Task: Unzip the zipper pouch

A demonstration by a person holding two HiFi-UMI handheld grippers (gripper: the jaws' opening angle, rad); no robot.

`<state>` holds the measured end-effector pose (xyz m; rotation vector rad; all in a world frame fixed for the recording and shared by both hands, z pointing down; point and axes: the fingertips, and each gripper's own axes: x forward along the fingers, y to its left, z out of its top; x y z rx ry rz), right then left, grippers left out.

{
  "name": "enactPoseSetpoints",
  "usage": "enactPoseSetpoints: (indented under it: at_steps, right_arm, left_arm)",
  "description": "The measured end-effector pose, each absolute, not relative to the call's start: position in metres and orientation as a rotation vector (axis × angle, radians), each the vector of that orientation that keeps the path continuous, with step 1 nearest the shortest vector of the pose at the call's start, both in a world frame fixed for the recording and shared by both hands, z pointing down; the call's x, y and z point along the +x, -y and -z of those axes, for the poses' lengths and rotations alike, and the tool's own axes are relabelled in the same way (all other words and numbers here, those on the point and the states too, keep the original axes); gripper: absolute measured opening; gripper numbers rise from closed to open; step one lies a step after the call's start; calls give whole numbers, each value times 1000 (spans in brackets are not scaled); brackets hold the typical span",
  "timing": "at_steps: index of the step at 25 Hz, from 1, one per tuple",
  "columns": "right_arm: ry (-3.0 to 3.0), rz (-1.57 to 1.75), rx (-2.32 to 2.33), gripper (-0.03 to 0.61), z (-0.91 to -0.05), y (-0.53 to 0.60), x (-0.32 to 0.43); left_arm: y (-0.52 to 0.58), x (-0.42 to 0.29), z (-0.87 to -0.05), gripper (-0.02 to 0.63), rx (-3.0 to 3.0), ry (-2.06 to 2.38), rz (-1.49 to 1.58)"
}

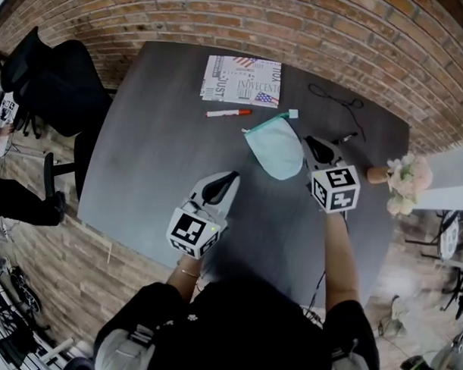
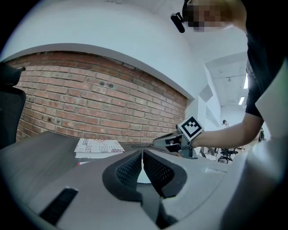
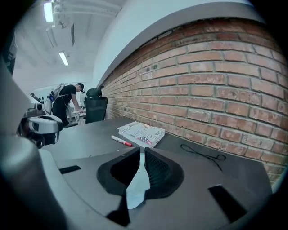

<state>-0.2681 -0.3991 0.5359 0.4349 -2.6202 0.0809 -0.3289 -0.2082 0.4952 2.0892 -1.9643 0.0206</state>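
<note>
A pale teal zipper pouch lies flat on the dark grey table, its zipper edge running along the far left side. My right gripper hovers at the pouch's right edge, jaws together; in the right gripper view the pouch shows as a pale strip through the slit beneath them. My left gripper is shut and empty, short of the pouch's near left side. Its own view shows a sliver of the pouch ahead and the right gripper beyond.
A printed booklet and a red marker lie at the far side of the table. A thin black cord trails at the far right. Flowers stand off the right edge, a black chair at the left.
</note>
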Motion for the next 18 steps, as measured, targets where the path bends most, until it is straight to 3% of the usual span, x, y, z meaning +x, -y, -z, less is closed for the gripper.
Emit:
enactPoseSetpoints:
  at_steps: [18]
  right_arm:
    - [2333,-190,334,101,-649,434,-302]
  left_arm:
    - [218,-361,-524,5,1995,1958,0]
